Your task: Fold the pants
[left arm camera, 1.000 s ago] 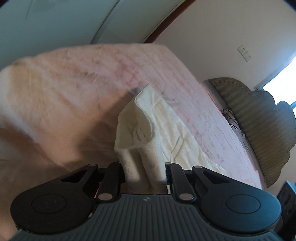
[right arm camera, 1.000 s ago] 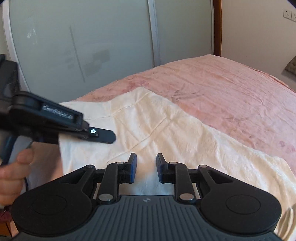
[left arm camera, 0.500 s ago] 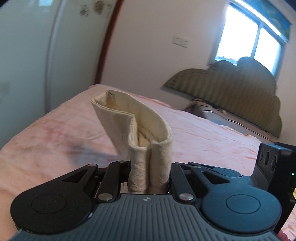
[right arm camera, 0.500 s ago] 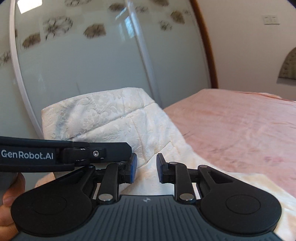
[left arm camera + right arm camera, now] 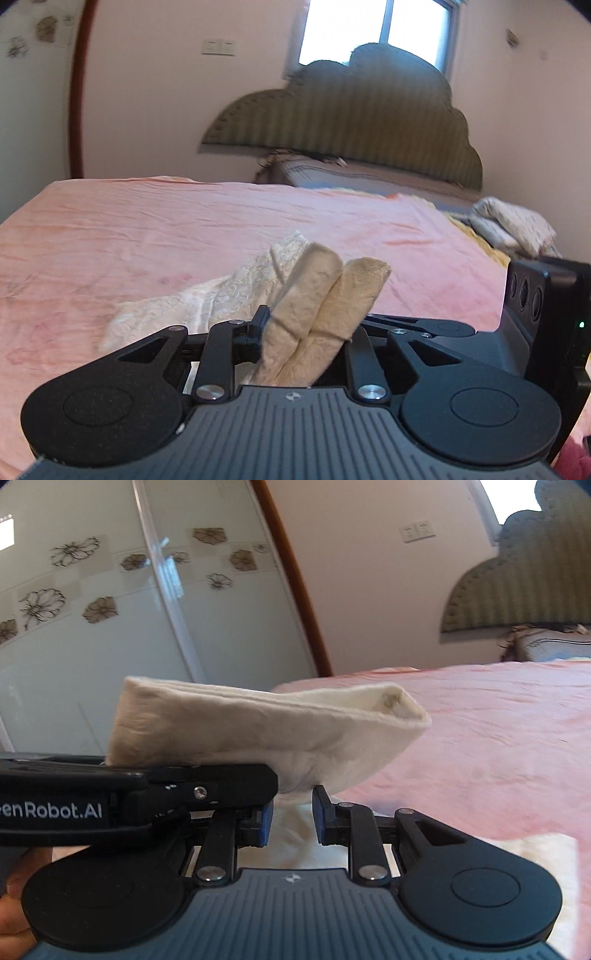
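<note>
The cream pants (image 5: 325, 295) stand as a doubled edge between my left gripper's (image 5: 310, 328) fingers, which still press on it while the jaws are opening. More of the fabric (image 5: 207, 299) trails down onto the pink bed. In the right wrist view the left gripper (image 5: 269, 779) comes in from the left and holds the folded pants (image 5: 258, 723) lifted above the sheet. My right gripper (image 5: 292, 818) sits just below that fold, its blue pads a narrow gap apart, touching nothing; cream cloth shows beneath the gap.
The pink sheet (image 5: 184, 221) spreads wide ahead, up to a padded headboard (image 5: 351, 122) and pillows (image 5: 517, 225). A glass wardrobe door with flower prints (image 5: 110, 609) stands to the left. A hand (image 5: 14, 890) holds the left gripper's handle. The right gripper's black housing (image 5: 543, 295) is close at the right.
The left gripper has lifted the pants' edge and swung it across the bed toward the headboard, rolling as it went. The right gripper has followed alongside, its gap unchanged.
</note>
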Demonstrator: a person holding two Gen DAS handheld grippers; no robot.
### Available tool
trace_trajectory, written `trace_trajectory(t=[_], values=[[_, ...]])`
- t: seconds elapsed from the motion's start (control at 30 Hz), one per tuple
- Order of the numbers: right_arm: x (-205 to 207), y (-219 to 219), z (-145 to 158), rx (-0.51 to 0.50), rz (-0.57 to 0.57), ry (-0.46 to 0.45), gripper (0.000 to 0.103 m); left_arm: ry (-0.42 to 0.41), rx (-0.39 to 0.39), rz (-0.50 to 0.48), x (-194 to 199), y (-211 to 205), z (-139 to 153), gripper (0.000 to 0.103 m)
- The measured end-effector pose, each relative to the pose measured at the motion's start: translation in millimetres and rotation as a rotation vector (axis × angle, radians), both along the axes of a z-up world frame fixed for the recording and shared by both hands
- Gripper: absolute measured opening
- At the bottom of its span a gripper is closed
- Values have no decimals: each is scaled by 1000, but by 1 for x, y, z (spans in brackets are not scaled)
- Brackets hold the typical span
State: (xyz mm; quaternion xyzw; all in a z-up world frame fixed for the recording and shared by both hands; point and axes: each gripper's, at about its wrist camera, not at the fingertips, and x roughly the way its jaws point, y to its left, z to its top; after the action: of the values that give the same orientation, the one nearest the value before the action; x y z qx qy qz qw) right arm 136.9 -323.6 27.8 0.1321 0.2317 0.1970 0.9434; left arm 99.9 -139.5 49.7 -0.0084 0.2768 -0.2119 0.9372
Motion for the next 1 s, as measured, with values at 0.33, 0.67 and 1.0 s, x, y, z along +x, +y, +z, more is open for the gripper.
trace_trajectory(t=[0.33,0.67,1.0], values=[[-33,-64,-23,-11,-134,59,22,26,21,-153,-4,-74,-36,22],[-43,-95,-53,7,-196,190,22,155,18,-219,9,-98,-67,31],[-109,-128,-51,-56,-413,250,30,187,4,-274,6,-100,-77,50]])
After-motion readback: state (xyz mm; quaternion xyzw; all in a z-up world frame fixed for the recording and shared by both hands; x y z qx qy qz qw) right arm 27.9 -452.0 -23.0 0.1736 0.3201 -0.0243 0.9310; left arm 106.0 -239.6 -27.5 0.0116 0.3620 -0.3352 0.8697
